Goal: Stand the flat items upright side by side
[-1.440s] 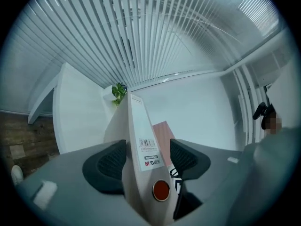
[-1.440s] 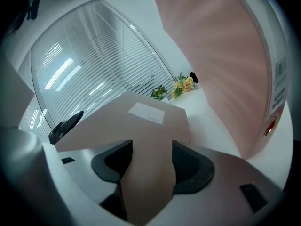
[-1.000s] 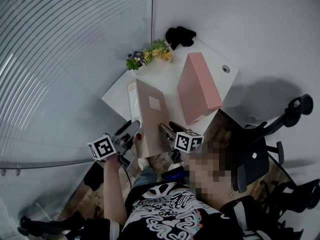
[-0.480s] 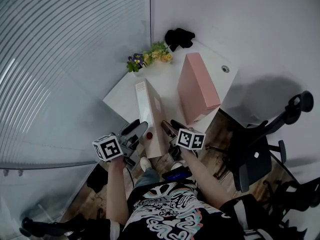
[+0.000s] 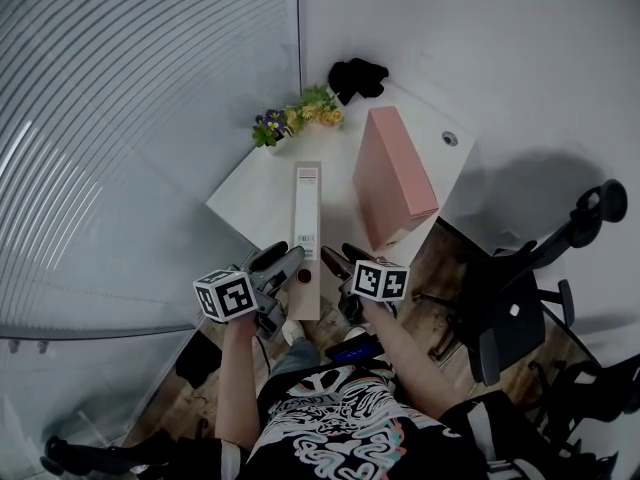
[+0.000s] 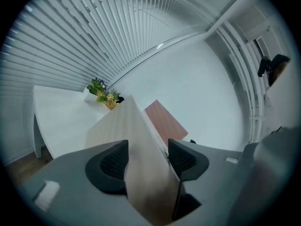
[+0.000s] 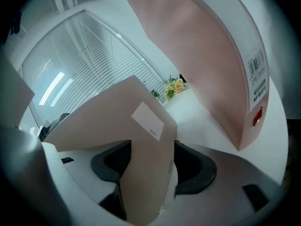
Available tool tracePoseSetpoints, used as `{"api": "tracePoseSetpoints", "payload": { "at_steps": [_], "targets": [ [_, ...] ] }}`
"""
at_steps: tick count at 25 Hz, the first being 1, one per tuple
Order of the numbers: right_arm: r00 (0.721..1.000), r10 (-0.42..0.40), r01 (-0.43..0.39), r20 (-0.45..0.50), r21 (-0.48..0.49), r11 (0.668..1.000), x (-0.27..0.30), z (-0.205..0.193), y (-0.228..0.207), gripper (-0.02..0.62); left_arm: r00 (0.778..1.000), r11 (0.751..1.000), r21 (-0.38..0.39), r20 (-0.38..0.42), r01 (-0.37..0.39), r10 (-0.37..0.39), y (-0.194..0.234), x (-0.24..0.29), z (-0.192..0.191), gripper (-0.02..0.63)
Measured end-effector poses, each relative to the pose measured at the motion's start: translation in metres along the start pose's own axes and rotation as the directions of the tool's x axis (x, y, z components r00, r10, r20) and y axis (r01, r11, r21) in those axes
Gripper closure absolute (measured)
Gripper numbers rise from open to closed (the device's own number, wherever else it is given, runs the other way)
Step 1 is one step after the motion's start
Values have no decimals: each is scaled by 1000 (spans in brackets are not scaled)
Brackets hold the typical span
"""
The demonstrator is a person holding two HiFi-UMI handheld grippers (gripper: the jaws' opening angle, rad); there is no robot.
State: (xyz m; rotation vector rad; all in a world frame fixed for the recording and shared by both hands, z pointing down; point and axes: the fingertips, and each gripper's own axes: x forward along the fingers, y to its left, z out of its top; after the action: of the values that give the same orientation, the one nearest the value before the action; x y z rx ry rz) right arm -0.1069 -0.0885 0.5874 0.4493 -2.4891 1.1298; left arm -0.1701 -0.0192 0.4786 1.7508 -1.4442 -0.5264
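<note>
A beige binder (image 5: 306, 238) stands upright on the white table (image 5: 250, 193), spine up, near the front edge. A pink binder (image 5: 395, 178) stands upright to its right, apart from it. My left gripper (image 5: 285, 265) is at the beige binder's near left side. In the left gripper view the beige binder (image 6: 136, 145) fills the gap of the left gripper (image 6: 146, 159), whose jaws are closing on it. My right gripper (image 5: 340, 260) is at the near right side. There the beige binder (image 7: 141, 140) sits between the pads of the right gripper (image 7: 148, 161), whose jaws are opening.
A small bunch of flowers (image 5: 295, 116) and a black object (image 5: 358, 73) sit at the table's far end by the wall. A cable hole (image 5: 449, 139) is at the table's right corner. A black office chair (image 5: 530, 298) stands to the right. Slatted blinds run along the left.
The beige binder has swung from leaning with its face showing to standing upright with its spine up. Both grippers have shifted slightly with it.
</note>
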Motion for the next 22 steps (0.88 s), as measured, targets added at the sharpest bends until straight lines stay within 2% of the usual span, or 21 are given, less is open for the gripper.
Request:
{"api": "tracePoseSetpoints", "payload": {
  "at_steps": [6,12,18,22],
  "targets": [
    [997,34,-34,69,-5,999,-14,25,24,327,999,996,-81,34,31,-28,2,0,-4,333],
    [985,126,-124,120,-20,992,-33,55,59,328,995,986,-166,101,28,-11,9,-1,-3,318],
    [982,180,-172,61,-121,978,-38,77,84,308,982,977,-212,184,12,28,9,8,-3,316],
    [988,153,-147,11,-212,966,-38,84,95,296,989,984,-172,145,34,-9,6,14,-1,314]
  ]
}}
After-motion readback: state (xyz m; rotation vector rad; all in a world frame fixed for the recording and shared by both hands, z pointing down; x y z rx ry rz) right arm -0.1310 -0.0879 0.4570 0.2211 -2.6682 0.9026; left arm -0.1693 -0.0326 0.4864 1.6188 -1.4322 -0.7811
